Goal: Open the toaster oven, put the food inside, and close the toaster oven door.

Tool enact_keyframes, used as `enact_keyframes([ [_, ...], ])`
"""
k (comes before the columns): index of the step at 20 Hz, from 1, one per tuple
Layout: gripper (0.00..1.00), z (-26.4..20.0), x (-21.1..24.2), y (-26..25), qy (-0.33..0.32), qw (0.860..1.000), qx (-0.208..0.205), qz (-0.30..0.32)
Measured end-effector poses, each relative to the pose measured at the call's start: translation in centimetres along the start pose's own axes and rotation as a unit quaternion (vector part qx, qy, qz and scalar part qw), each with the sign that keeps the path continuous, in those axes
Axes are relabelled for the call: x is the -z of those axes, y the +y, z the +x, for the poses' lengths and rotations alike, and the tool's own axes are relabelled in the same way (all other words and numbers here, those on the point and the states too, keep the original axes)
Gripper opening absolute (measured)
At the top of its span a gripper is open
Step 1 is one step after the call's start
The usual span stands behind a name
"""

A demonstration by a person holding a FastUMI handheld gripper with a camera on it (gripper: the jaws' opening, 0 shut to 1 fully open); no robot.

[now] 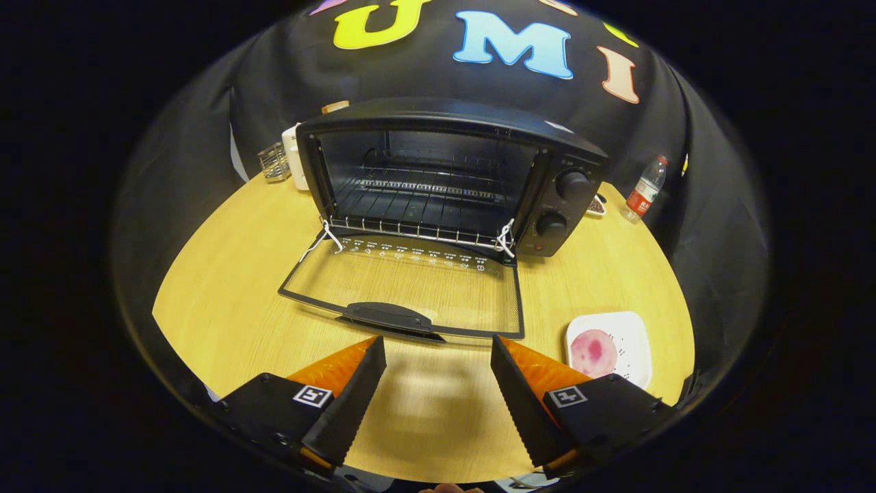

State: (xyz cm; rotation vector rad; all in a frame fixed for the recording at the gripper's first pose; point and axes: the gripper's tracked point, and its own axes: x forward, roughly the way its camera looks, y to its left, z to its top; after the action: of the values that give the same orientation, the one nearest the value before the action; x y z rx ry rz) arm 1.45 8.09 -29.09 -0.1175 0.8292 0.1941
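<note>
Two fingers of the tongs (438,356) stood well apart with nothing between them, hovering over bare counter (226,274) just short of the oven door's handle (389,316). The toaster oven (445,178) sat straight ahead, beyond the fingers, and its glass door (404,291) lay fully folded down toward the tongs, resting flat over the counter with the handle at the near edge. That left the cavity wide open, and the wire rack (417,236) sat pulled partway forward at the mouth, likely drawn out by the white ties linking it to the door so food could be set on it without reaching deep inside. The opening step looked done; the loading step had not begun.

The food (593,350), a round pinkish slice, lay on a white plate (629,342) just to the right of the right finger, close beside the door's near corner. It seemed parked there to keep the carry short. From where the tongs stood, the next move would probably call for swinging right and down to the plate, and a thin flat slice might be awkward to pinch off a smooth surface.

A plastic bottle (645,188) stood far beyond the right finger, past the oven's knobs (571,183), well clear of the work
</note>
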Motion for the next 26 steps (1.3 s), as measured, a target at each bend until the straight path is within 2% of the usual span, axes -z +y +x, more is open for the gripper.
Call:
enact_keyframes([
  [1, 0.99, -0.5, -0.1, -0.2, -0.001, 1.000, -0.009, -0.007],
  [4, 0.99, -3.6, 0.5, -3.3, 0.007, 1.000, 0.002, -0.013],
  [12, 0.99, -8.7, 0.4, -14.9, 0.021, 0.998, 0.063, 0.020],
  [17, 0.99, -7.9, 1.6, -21.1, 0.041, 0.994, 0.079, 0.061],
  [22, 0.99, -5.6, 4.0, -26.1, 0.085, 0.993, 0.065, 0.053],
  [26, 0.99, -2.7, 6.0, -28.9, 0.121, 0.991, 0.037, 0.052],
])
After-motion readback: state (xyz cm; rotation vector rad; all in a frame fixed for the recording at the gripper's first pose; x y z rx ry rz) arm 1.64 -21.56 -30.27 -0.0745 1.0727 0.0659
